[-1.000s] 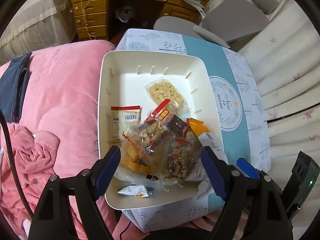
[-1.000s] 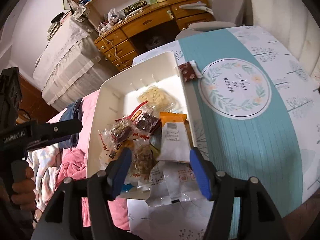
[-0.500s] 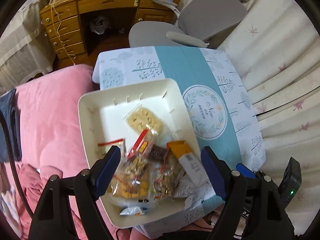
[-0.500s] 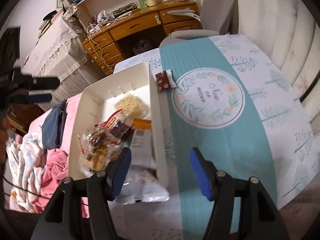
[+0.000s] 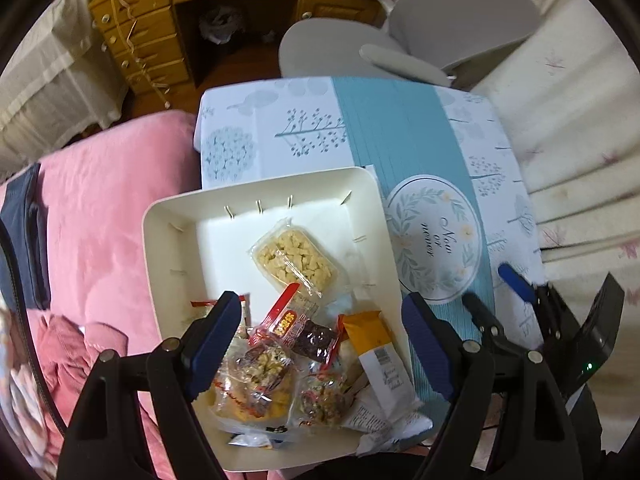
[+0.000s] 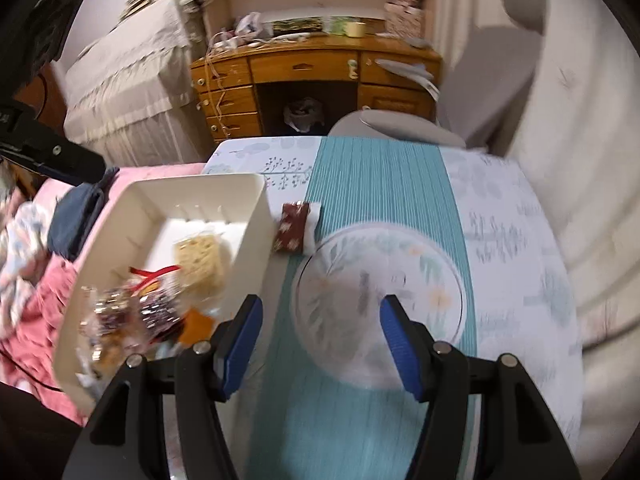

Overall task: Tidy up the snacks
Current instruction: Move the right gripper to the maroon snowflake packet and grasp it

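A white tray [image 5: 176, 248] holds several snack packets: a clear pack of pale puffed pieces [image 5: 296, 260], a dark red packet [image 5: 316, 338], an orange-and-white bar [image 5: 378, 350] and clear bags of nuts [image 5: 260, 376]. My left gripper [image 5: 320, 348] is open and empty above the near pile. My right gripper [image 6: 320, 344] is open and empty over the round print on the teal runner [image 6: 380, 280]. A dark red packet [image 6: 294, 226] lies on the cloth just right of the tray [image 6: 256, 216]. The right gripper's blue tip [image 5: 516, 284] shows in the left wrist view.
The tray overhangs the table's left edge beside a pink blanket [image 5: 100, 208]. A grey chair [image 5: 400, 40] and a wooden desk [image 5: 224, 12] stand beyond the table. Cream quilted fabric [image 6: 580, 160] rises on the right.
My right gripper has swung right, from over the tray's snacks to over the teal runner. My left gripper has drawn back and now looks down at the tray from nearer again.
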`<action>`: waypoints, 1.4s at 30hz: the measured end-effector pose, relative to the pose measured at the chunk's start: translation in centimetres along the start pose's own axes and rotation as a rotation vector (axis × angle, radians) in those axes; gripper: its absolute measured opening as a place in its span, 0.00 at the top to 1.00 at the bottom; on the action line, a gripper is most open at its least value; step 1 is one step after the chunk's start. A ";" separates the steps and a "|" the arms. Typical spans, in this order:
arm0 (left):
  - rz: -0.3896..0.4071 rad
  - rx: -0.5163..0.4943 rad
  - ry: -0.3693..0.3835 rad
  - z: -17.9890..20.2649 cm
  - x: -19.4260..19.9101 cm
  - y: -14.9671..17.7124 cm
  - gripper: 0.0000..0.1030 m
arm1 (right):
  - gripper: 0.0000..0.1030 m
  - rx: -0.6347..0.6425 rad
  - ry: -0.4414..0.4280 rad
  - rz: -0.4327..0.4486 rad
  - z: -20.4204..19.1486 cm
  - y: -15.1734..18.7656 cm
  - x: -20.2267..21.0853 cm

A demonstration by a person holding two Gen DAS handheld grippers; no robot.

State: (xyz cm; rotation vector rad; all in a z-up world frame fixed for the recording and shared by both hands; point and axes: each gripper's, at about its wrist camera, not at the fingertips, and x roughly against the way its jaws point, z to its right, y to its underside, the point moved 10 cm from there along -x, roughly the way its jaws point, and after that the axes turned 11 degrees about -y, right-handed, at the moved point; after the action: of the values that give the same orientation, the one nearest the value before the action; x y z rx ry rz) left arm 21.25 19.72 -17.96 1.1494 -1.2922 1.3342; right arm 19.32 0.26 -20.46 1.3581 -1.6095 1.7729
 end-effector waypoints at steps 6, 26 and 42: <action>-0.040 0.088 -0.028 0.1 -3.2 0.1 0.21 | 0.40 0.133 -0.066 -0.016 0.8 -1.8 -5.6; -0.009 0.343 0.029 -2.8 -7.0 2.1 0.21 | 0.40 0.203 -0.173 -0.056 1.1 -2.1 -16.8; -0.031 0.391 0.031 -3.5 -6.8 4.1 0.21 | 0.70 0.363 -0.301 -0.078 -1.0 -4.2 -18.4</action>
State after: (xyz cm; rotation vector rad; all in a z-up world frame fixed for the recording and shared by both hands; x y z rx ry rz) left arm 18.08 23.07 -25.26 1.3986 -1.0109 1.6209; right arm 30.66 8.07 -33.46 1.9041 -1.3909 1.9547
